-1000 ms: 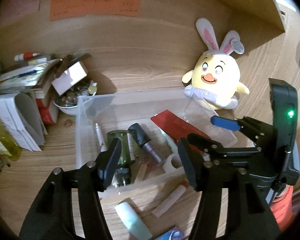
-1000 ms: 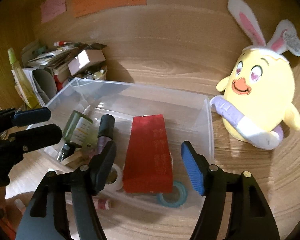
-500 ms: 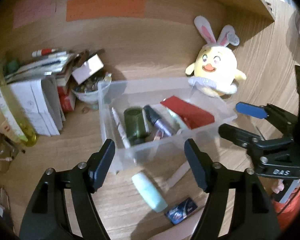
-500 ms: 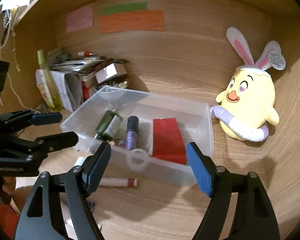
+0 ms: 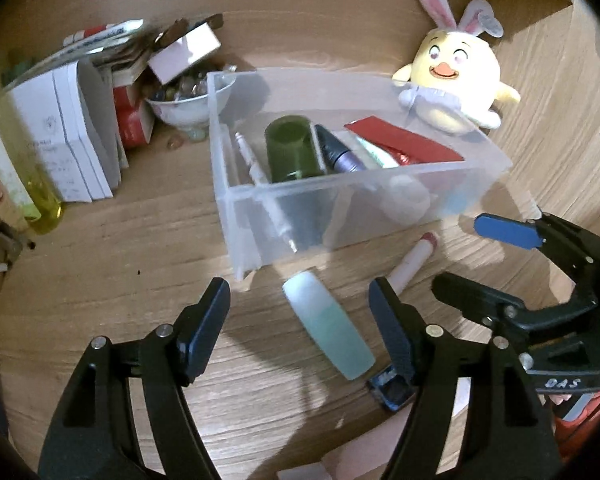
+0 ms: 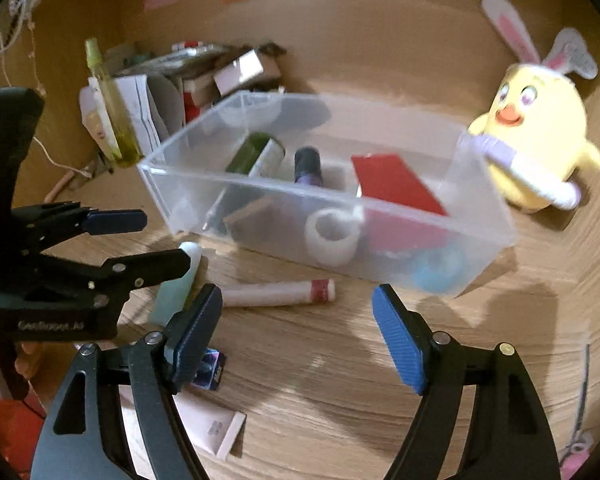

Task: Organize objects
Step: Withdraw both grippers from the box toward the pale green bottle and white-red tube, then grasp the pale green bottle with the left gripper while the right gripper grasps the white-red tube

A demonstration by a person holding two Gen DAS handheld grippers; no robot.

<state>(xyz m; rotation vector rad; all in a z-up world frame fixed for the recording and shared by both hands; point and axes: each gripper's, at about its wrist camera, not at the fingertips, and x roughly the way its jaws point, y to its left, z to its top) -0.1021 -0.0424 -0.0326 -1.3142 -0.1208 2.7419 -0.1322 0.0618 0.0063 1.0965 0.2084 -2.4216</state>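
Left wrist view: left gripper (image 5: 300, 320) gapes empty above the teal tube (image 5: 327, 330); right gripper (image 6: 298, 330) likewise spread, holding nothing

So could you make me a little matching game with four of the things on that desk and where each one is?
Things:
1. red packet
2. pale green tube
3. yellow plush chick
4. bowl of trinkets

Places:
A. on the desk in front of the clear bin
B. left of the bin
C. inside the bin
D. behind the bin's far right corner

Pairs: 1-C, 2-A, 3-D, 4-B
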